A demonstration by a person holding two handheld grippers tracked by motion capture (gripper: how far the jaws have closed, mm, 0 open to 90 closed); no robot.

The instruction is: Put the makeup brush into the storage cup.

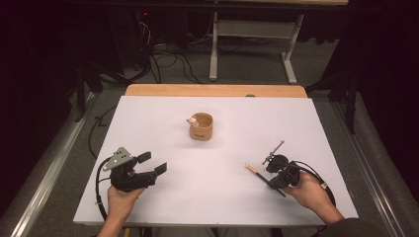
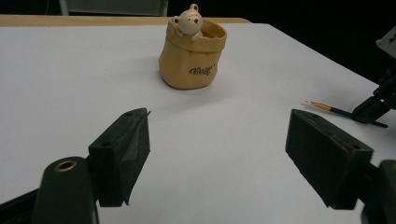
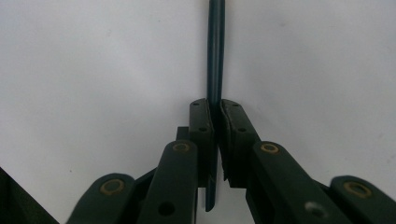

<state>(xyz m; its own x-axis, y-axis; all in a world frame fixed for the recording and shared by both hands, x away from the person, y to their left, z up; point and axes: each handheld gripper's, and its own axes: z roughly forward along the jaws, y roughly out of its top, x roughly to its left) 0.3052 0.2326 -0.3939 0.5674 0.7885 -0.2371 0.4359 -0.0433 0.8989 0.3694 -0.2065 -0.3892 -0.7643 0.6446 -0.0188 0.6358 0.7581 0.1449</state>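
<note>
Paintbrush (image 1: pixel 258 173): thin, dark-handled, gold-ferruled, clenched in right gripper (image 1: pixel 276 178) fingers; left gripper (image 1: pixel 153 164) released; white worktop (image 1: pixel 222 197), dark room.

A smooth, matt white table top (image 1: pixel 217 197) with a bare wood strip (image 1: pixel 215 90) along its far edge. On it, a tan pot (image 2: pixel 191 58) shaped like a crumpled bag, glazed and slightly glossy. The thin brush handle (image 3: pixel 215 51) looks dark and glossy; the gripper pads (image 2: pixel 122 154) are matt black.
</note>
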